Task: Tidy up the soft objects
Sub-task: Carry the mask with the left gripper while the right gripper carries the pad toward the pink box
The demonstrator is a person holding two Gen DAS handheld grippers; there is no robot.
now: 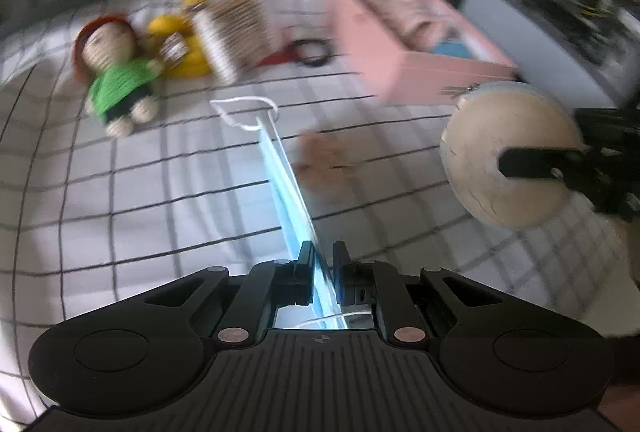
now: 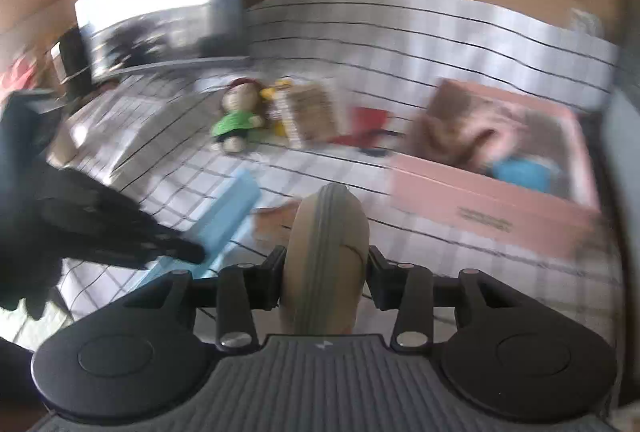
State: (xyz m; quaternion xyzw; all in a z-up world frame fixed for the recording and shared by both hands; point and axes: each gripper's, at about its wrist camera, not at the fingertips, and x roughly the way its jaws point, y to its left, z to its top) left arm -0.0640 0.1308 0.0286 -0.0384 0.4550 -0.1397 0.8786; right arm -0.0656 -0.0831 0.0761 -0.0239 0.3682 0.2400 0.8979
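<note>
My left gripper (image 1: 322, 264) is shut on a light blue face mask (image 1: 286, 175) held edge-on above the checked bedsheet, its white ear loop (image 1: 244, 111) hanging ahead; the mask also shows in the right wrist view (image 2: 224, 216). My right gripper (image 2: 325, 272) is shut on a round beige zip pouch (image 2: 325, 244), which shows at the right in the left wrist view (image 1: 508, 155). A pink box (image 2: 492, 207) holding soft things stands at the right, also in the left wrist view (image 1: 404, 55). A doll in a green dress (image 1: 116, 71) lies at the far left.
A yellow soft toy (image 1: 180, 43) and a striped woven item (image 1: 236, 31) lie beside the doll. A red item and a black ring (image 1: 312, 51) lie near the box. A small brown object (image 1: 324, 155) lies on the sheet (image 1: 120, 191). A dark monitor (image 2: 160, 11) stands at back left.
</note>
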